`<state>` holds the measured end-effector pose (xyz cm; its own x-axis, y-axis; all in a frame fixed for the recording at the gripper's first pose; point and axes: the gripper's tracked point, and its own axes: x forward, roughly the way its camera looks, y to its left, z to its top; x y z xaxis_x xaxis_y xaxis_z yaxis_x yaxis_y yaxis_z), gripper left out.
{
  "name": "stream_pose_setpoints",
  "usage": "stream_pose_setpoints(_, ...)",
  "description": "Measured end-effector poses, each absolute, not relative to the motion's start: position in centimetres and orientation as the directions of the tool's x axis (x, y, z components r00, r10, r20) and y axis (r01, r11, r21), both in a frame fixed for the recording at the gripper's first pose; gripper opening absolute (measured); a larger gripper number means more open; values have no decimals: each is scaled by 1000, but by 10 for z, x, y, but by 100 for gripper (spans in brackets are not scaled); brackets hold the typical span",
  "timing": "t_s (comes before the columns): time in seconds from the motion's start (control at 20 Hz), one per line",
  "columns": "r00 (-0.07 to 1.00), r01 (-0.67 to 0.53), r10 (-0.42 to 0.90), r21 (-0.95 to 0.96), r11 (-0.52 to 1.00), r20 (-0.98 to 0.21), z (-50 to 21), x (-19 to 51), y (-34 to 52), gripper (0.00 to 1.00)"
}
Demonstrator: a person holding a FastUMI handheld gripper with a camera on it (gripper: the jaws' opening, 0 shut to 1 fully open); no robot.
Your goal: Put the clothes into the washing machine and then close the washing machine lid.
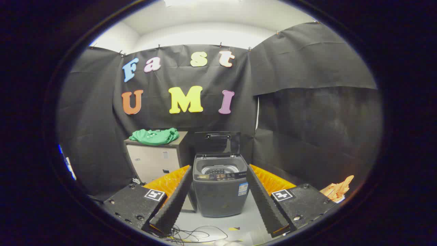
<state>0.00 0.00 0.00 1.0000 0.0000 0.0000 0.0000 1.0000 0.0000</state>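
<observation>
Lying bunched on top of the low cabinet, the green clothes wait just left of the washing machine, probably so they are easy to reach. The machine's lid stands upright, so the drum is open for loading. The gripper is well back, fingers spread wide and holding nothing, with the machine framed between them

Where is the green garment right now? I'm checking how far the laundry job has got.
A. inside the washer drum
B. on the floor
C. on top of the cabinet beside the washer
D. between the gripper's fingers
C: the green garment lies bunched on the cabinet beside the open washer; the gripper is open, holding nothing.
</observation>
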Motion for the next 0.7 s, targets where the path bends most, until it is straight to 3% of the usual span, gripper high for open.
stream_pose_setpoints(0.7, 1000, -14, 13, -13, 1000, -8, -7, -4, 22, 99)
